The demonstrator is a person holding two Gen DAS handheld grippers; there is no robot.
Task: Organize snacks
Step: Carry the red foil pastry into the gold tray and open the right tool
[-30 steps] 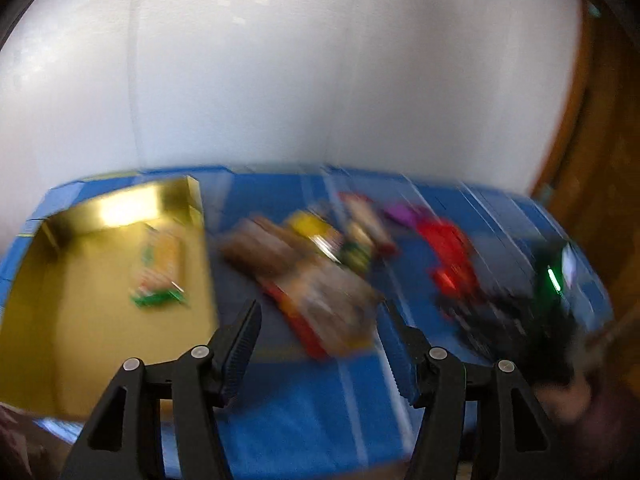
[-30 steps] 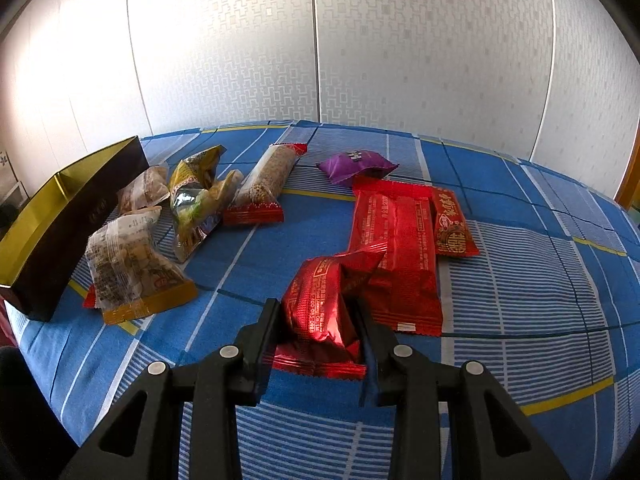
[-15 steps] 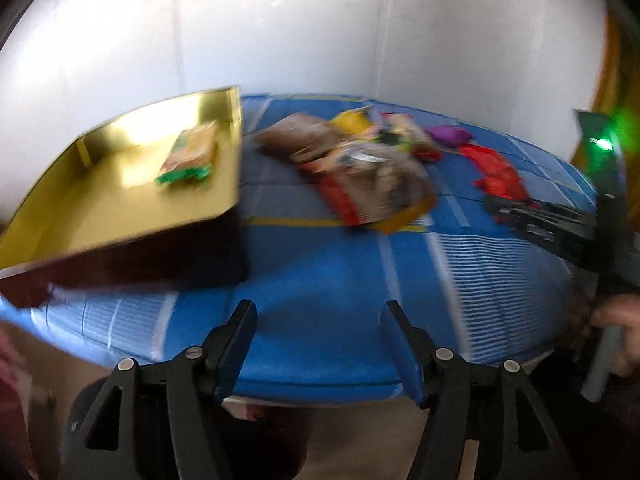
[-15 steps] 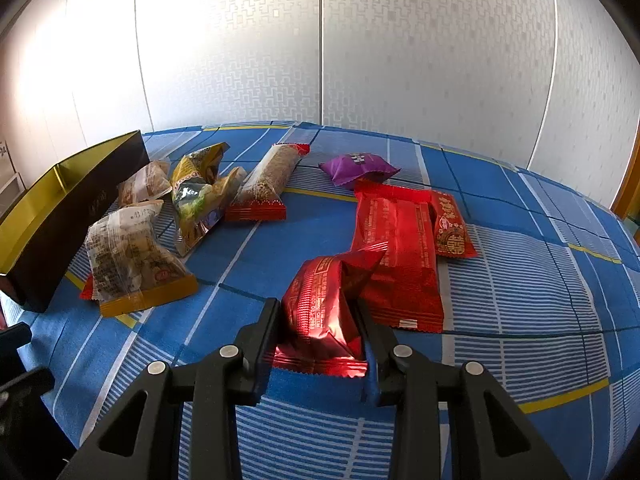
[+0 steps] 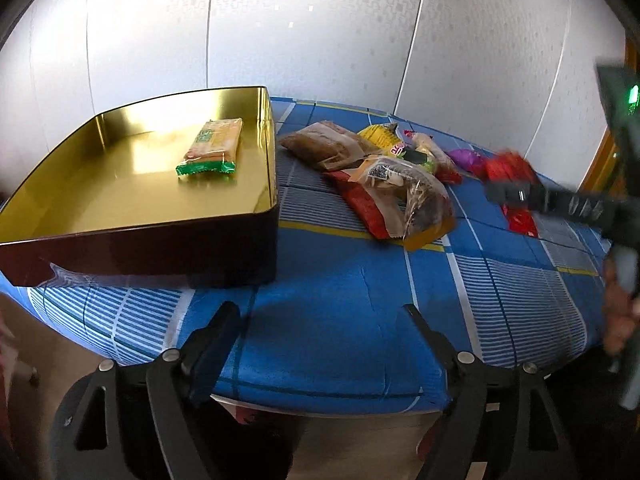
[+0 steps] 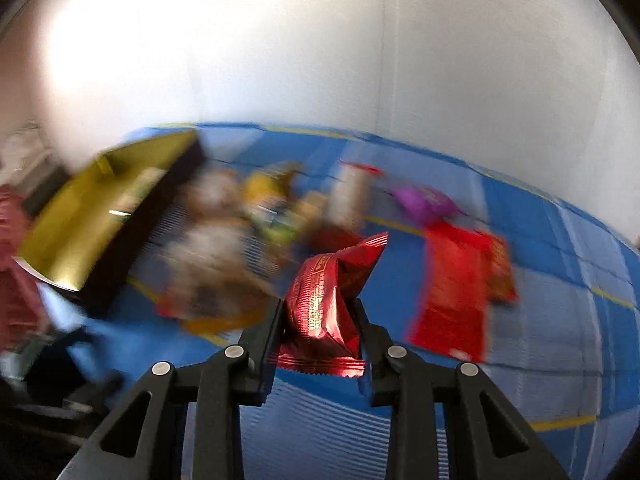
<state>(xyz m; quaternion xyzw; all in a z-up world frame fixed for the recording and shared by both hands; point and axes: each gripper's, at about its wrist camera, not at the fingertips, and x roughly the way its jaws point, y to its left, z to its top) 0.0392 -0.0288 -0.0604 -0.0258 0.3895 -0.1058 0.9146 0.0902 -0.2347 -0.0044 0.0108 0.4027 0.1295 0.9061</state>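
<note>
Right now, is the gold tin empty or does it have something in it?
Not empty: the gold tin holds one snack bar lying flat inside.

The right gripper (image 6: 318,320) has lifted the red packet (image 6: 326,308); left gripper (image 5: 320,330) widening.

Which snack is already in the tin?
Find the gold-lined tin at the left end of the blue striped cloth. One flat orange packet with a green bottom edge lies alone on its floor; every other snack sits outside on the cloth.
</note>
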